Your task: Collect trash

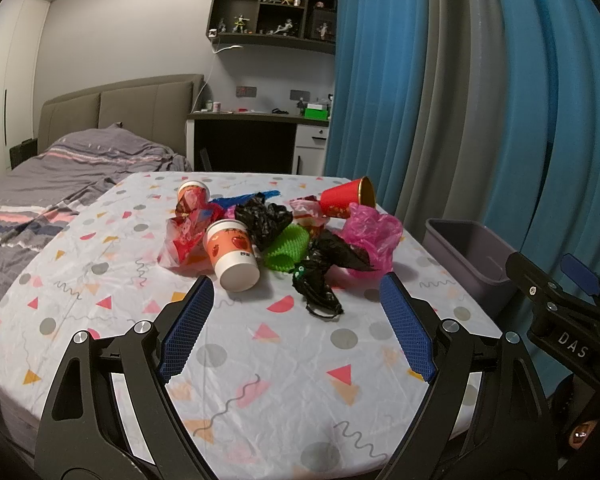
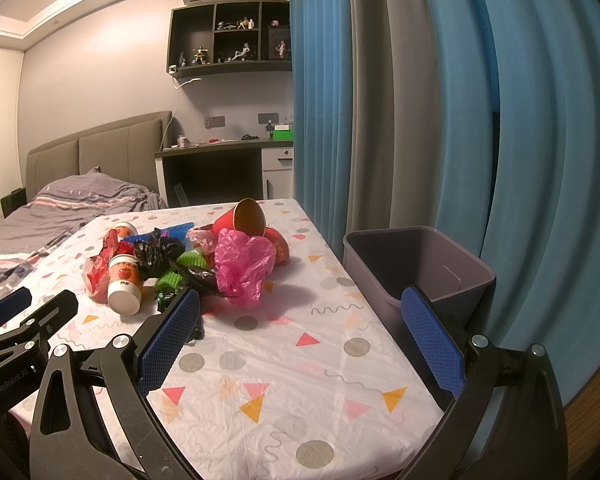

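While both claws hang wide open and empty, left gripper [image 1: 296,320] and right gripper [image 2: 300,336] short of the trash pile [image 1: 276,232] mid-table, risks: white cup [image 1: 232,256] rolls when nudged; thin bags snag neighbours, missing bin [image 2: 420,264].

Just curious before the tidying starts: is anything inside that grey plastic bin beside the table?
The grey plastic bin shows only bare inner walls and a small slot; no trash is visible. Its bottom is hidden behind the near rim.
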`<act>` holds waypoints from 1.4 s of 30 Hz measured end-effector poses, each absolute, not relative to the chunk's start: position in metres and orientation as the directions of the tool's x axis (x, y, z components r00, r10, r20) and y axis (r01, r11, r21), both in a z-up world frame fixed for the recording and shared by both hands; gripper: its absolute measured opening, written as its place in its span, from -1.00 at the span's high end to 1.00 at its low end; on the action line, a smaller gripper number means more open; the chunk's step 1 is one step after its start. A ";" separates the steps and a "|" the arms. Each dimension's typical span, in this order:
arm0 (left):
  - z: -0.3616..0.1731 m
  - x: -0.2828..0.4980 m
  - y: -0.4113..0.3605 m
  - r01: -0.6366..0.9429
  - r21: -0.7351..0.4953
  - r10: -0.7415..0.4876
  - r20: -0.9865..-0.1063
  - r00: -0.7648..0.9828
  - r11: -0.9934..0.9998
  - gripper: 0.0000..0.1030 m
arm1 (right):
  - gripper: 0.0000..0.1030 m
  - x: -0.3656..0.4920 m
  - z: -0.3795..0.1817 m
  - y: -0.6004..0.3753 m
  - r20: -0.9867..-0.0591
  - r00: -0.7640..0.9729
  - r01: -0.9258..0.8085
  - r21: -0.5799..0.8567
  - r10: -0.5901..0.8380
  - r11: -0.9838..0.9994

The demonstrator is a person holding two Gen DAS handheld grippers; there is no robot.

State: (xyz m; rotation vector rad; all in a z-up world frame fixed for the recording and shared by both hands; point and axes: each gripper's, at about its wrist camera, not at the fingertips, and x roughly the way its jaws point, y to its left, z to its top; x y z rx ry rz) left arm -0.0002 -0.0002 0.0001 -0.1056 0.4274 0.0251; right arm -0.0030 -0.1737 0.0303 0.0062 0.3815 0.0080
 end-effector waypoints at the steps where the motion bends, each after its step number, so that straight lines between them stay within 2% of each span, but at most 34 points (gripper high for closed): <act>1: 0.000 0.000 0.000 -0.046 -0.097 0.002 -0.416 0.910 0.994 -0.62 | -0.89 -0.003 0.030 -0.174 -0.372 0.928 -0.007 0.008 0.009 1.000; 42: 0.000 0.000 0.000 -0.046 -0.098 0.001 -0.415 0.910 0.994 -0.62 | -0.89 -0.004 0.029 -0.176 -0.373 0.928 -0.005 0.011 0.009 1.000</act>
